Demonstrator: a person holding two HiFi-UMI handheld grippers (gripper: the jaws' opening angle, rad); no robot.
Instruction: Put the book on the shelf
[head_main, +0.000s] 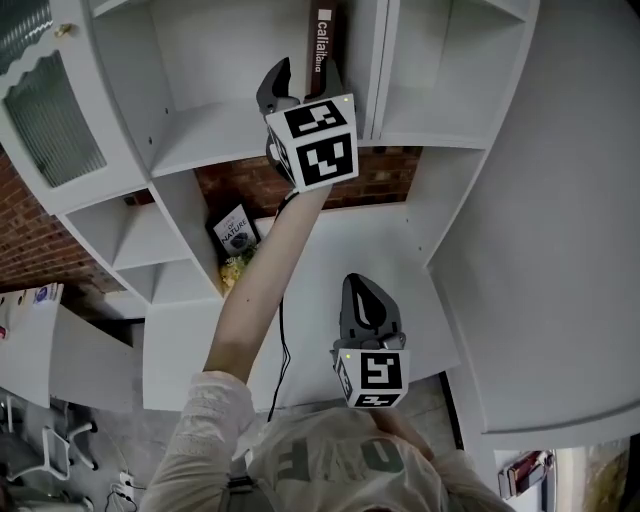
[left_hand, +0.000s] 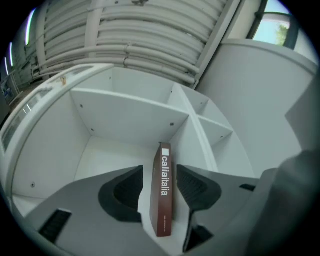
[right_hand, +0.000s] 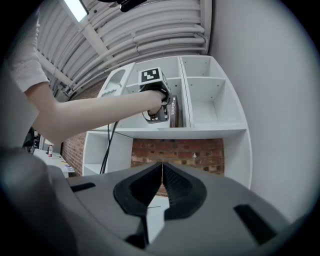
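Our left gripper (head_main: 300, 85) is wide open, with a jaw on each side of the book (left_hand: 164, 187) but not touching it. The book stands up at the shelf's (left_hand: 115, 150) right edge, beside the wall, so we think it won't tip. Our right gripper (right_hand: 161, 172) is closed tight and holds nothing.

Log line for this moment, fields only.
step: book placed | book: upright on shelf | left gripper: open, jaws clear of book | right gripper: shut, empty
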